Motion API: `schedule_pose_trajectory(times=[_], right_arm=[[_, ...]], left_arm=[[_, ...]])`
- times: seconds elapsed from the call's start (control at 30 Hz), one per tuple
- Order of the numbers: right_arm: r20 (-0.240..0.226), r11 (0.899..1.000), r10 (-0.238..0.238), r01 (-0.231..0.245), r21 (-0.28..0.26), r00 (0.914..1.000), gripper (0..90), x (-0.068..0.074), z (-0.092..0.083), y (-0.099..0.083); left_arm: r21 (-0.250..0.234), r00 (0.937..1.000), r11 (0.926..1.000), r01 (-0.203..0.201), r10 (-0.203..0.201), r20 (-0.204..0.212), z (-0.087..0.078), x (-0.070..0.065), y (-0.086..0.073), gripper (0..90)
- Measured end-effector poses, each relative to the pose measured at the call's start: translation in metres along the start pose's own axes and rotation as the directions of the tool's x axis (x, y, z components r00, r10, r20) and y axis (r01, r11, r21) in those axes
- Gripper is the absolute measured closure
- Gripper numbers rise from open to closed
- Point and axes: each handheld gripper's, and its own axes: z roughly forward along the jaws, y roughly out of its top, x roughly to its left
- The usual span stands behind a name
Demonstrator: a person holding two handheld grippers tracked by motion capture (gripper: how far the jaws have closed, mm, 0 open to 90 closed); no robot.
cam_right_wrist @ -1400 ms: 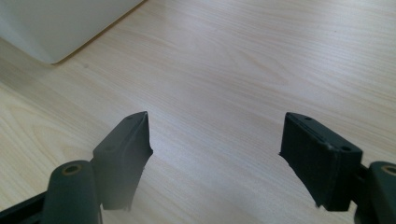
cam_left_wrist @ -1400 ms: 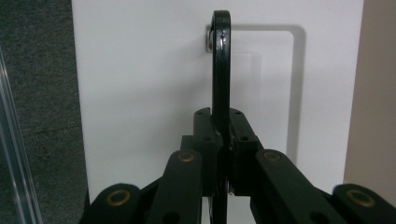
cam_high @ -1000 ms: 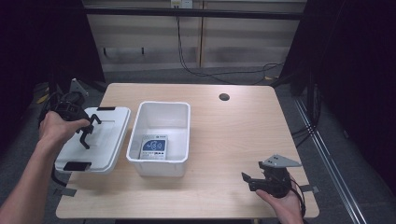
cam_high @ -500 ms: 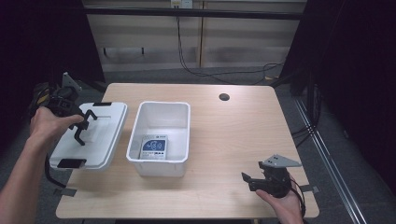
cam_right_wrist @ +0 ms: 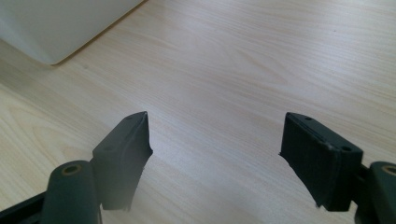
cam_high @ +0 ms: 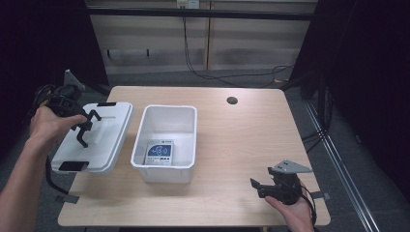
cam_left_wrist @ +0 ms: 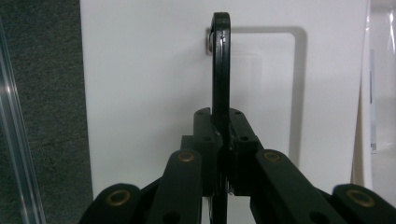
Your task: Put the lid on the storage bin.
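White bin lid (cam_high: pixel 96 135) — we're pinching its black handle (cam_left_wrist: pixel 220 70) with the left gripper (cam_high: pixel 83 129); right gripper (cam_high: pixel 263 186) is hovering spread over the wooden table (cam_high: pixel 241 140) — beside the white bin (cam_high: pixel 167 140).

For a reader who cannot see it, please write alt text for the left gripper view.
The left gripper is shut on the thin black handle of a white lid, its two black jaws pressed against the handle from both sides. Dark grey floor shows to the left of the lid.
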Motion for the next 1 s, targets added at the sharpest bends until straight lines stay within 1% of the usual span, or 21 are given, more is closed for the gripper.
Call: schedule_pose_trajectory(times=[0.03, 0.07, 0.13, 0.2, 0.23, 0.33, 0.37, 0.47, 0.6, 0.63, 0.67, 0.73, 0.77, 0.8, 0.83, 0.87, 0.9, 0.93, 0.97, 1.0], right_arm=[[0.000, 1.000, -0.001, 0.001, 0.001, 1.0000, 23.6, 0.000, 0.000, 0.000], [0.000, 1.000, -0.001, 0.001, 0.001, 1.0000, 23.6, 0.000, 0.000, 0.000], [0.000, 1.000, 0.002, -0.002, 0.001, 1.0000, 23.6, 0.000, 0.000, 0.000], [0.001, 1.000, 0.000, 0.000, 0.000, 1.0000, 23.5, 0.000, 0.000, 0.000], [0.000, 1.000, 0.002, -0.002, 0.000, 1.0000, 23.5, 0.000, 0.000, 0.000], [0.000, 1.000, 0.000, 0.000, -0.001, 1.0000, 23.5, 0.000, 0.000, 0.000], [0.000, 1.000, 0.000, 0.000, -0.001, 1.0000, 23.4, 0.000, 0.000, 0.000], [0.001, 1.000, 0.000, 0.000, 0.000, 1.0000, 23.4, 0.000, 0.000, 0.000], [0.001, 1.000, 0.000, 0.000, -0.001, 1.0000, 23.4, 0.000, 0.000, 0.000], [0.001, 1.000, 0.002, -0.002, 0.001, 1.0000, 23.4, 0.000, 0.000, 0.000], [0.001, 1.000, 0.002, -0.002, 0.001, 1.0000, 23.4, 0.000, 0.000, 0.000], [0.001, 1.000, -0.003, 0.003, 0.003, 1.0000, 23.4, 0.001, 0.000, 0.000], [0.001, 1.000, 0.000, 0.000, 0.001, 1.0000, 23.3, 0.001, 0.000, 0.000], [0.001, 1.000, 0.000, 0.000, 0.001, 1.0000, 23.3, 0.001, 0.000, 0.000], [0.001, 1.000, -0.001, 0.001, -0.001, 1.0000, 23.3, 0.000, 0.000, 0.000], [0.000, 1.000, 0.000, 0.000, 0.000, 1.0000, 23.3, 0.000, 0.000, 0.000], [0.000, 1.000, 0.000, 0.000, 0.000, 1.0000, 23.3, 0.000, 0.000, 0.000], [0.000, 1.000, -0.001, 0.001, 0.000, 1.0000, 23.3, 0.000, 0.000, 0.000], [0.000, 1.000, -0.003, 0.003, -0.001, 1.0000, 23.3, 0.000, 0.000, 0.000], [0.000, 1.000, -0.003, 0.003, -0.001, 1.0000, 23.3, 0.000, 0.000, 0.000]], left_arm=[[-0.006, 0.9999, 0.9999, -0.011, 0.011, 0.003, -0.002, -0.003, 0.001, 84.7], [-0.006, 0.9999, 0.9999, -0.011, 0.011, 0.003, -0.002, -0.003, 0.001, 84.7], [0.004, 0.9996, 0.9996, -0.029, 0.029, 0.000, -0.006, -0.008, 0.003, 84.7], [0.000, 0.9996, 0.9997, -0.026, 0.026, 0.001, -0.007, -0.010, 0.003, 84.7], [0.004, 0.9993, 0.9993, -0.037, 0.037, 0.005, -0.009, -0.013, 0.004, 84.8], [0.004, 0.9992, 0.9992, -0.041, 0.041, 0.005, -0.010, -0.016, 0.005, 84.8], [0.013, 0.9991, 0.9990, -0.042, 0.042, 0.007, -0.010, -0.019, 0.006, 84.8], [0.017, 0.9989, 0.9988, -0.045, 0.045, 0.010, -0.011, -0.022, 0.007, 84.8], [0.017, 0.9981, 0.9980, -0.062, 0.062, -0.001, -0.015, -0.030, 0.009, 84.8], [0.019, 0.9978, 0.9977, -0.066, 0.065, 0.004, -0.017, -0.035, 0.010, 84.7], [0.019, 0.9978, 0.9977, -0.066, 0.065, 0.004, -0.017, -0.035, 0.010, 84.7], [0.025, 0.9973, 0.9970, -0.074, 0.074, 0.005, -0.019, -0.039, 0.012, 84.7], [0.026, 0.9969, 0.9966, -0.078, 0.078, 0.008, -0.020, -0.045, 0.014, 84.7], [0.026, 0.9969, 0.9966, -0.078, 0.078, 0.008, -0.020, -0.045, 0.014, 84.7], [0.032, 0.9966, 0.9962, -0.081, 0.081, 0.013, -0.020, -0.048, 0.015, 84.7], [0.035, 0.9964, 0.9958, -0.084, 0.084, 0.009, -0.020, -0.052, 0.016, 84.8], [0.035, 0.9964, 0.9958, -0.084, 0.084, 0.009, -0.020, -0.052, 0.016, 84.7], [0.023, 0.9967, 0.9965, -0.081, 0.081, 0.003, -0.022, -0.055, 0.017, 84.7], [0.035, 0.9958, 0.9953, -0.090, 0.091, -0.010, -0.022, -0.060, 0.018, 84.7], [0.035, 0.9958, 0.9953, -0.090, 0.091, -0.010, -0.022, -0.060, 0.018, 84.7]])
